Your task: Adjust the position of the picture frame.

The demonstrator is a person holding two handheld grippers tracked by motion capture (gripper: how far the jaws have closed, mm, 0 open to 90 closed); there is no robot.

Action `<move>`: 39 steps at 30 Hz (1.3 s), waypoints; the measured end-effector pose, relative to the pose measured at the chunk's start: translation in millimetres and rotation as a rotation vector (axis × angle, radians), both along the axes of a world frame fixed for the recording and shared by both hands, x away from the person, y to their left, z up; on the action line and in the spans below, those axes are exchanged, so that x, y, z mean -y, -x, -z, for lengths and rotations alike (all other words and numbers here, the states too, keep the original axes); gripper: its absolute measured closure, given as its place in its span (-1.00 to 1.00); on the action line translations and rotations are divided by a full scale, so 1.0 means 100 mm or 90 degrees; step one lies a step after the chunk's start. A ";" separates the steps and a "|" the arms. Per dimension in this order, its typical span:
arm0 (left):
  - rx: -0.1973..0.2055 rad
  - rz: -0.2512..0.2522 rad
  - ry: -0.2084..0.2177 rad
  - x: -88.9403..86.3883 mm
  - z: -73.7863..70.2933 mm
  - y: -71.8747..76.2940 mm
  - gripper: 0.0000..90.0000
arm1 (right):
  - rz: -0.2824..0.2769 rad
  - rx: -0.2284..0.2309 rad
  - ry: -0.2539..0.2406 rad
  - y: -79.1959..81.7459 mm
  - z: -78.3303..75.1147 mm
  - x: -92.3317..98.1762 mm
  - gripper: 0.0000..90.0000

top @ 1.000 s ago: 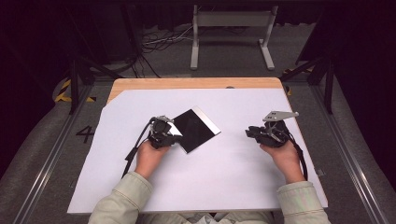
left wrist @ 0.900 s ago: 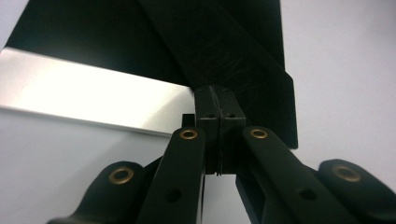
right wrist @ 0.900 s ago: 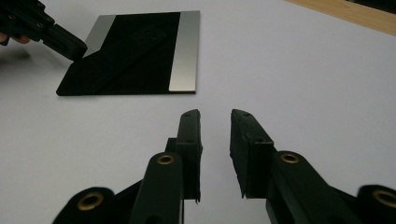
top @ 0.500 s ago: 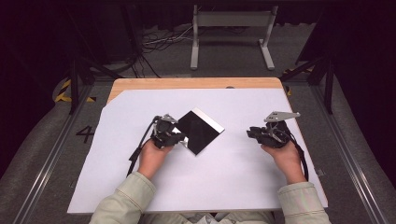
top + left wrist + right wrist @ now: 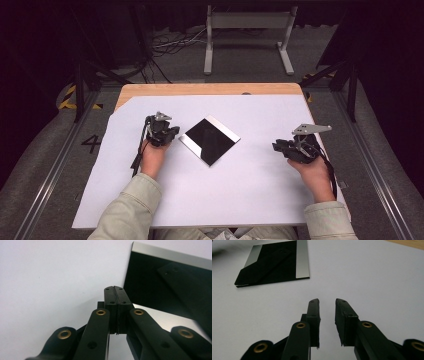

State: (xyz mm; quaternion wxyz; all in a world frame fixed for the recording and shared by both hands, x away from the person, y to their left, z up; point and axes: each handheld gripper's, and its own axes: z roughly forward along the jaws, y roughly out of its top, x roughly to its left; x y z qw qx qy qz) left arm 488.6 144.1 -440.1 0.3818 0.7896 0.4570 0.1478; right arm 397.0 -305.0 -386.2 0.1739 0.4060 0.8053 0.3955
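A square black glossy plate (image 5: 210, 141) with silver strips on two edges lies flat on the white table top (image 5: 240, 200), turned like a diamond. My left gripper (image 5: 174, 134) rests just left of the plate's left corner, its jaws pressed together with nothing between them. In the left gripper view the shut pads (image 5: 113, 287) sit beside the plate (image 5: 160, 282), whose surface mirrors the jaws. My right gripper (image 5: 276, 146) is farther right, jaws open and pointing toward the plate. The right gripper view has the open gripper (image 5: 327, 301) low over bare table, with the plate (image 5: 274, 263) well ahead at upper left.
A strip of bare wood (image 5: 210, 89) runs along the table's far edge. Beyond it a grey metal stand (image 5: 247, 20) and cables lie on the floor. Metal rails (image 5: 50, 170) flank the table on both sides.
The left gripper has drawn back to the left, away from the plate it was touching. The plate now lies flat. The right gripper has barely shifted.
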 end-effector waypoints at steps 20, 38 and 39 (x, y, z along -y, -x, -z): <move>-0.093 0.027 0.049 -0.04 0.08 -0.03 1.00 | -0.001 -0.003 0.000 -0.01 0.00 0.00 0.62; -0.137 0.148 -0.001 0.27 0.01 0.16 1.00 | -0.012 0.000 -0.003 -0.06 0.00 -0.05 0.60; -0.140 0.160 -0.006 0.30 0.00 0.18 1.00 | -0.013 0.001 -0.003 -0.06 0.00 -0.06 0.60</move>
